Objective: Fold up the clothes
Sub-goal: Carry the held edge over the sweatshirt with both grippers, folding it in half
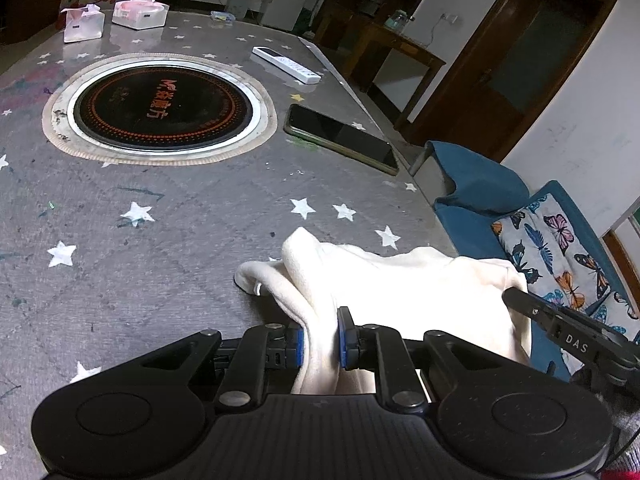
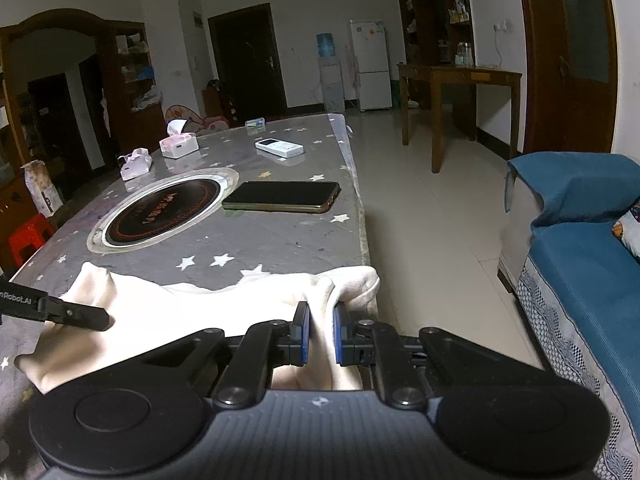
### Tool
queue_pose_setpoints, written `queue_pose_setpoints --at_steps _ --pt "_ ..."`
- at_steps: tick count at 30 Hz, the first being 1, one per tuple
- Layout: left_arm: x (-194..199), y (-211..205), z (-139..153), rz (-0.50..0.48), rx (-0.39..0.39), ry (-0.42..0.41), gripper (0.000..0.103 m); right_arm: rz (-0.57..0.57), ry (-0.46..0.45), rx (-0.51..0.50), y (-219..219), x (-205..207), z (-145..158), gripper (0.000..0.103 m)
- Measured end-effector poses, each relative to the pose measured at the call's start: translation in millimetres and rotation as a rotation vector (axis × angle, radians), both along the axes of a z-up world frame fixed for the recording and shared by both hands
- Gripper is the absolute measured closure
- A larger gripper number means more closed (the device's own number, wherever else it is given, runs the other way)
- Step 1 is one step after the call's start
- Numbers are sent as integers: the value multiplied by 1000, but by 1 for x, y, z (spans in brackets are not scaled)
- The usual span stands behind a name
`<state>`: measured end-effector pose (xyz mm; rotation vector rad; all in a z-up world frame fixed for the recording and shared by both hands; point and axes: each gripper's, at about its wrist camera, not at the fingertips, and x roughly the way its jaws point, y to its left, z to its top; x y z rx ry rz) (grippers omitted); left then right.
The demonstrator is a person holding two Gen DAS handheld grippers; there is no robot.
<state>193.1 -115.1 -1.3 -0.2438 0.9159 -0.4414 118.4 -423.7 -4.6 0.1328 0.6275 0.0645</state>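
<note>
Cloth (image 1: 400,280), cream and fleecy, lies bunched at the near edge of the table (image 1: 180,220), by the corner next to the blue sofa (image 2: 580,280). The left hand-held gripper (image 1: 322,340) is clamped on a fold at one end of it; the right hand-held gripper (image 2: 320,334) is clamped on a fold at the other end. Farther along the table lie a phone (image 1: 340,136), a white remote (image 1: 286,64) and two tissue packs (image 1: 140,10) beyond a round black cooktop (image 1: 160,110).
</note>
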Motion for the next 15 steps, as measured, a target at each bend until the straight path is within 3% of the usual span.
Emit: queue_pose_setpoints --at_steps 9,15 --pt "4 0 -10 6 19 24 85 -10 58 -10 -4 12 -20 92" --pt "2 0 -12 0 31 17 86 -33 50 -27 -6 12 -17 88"
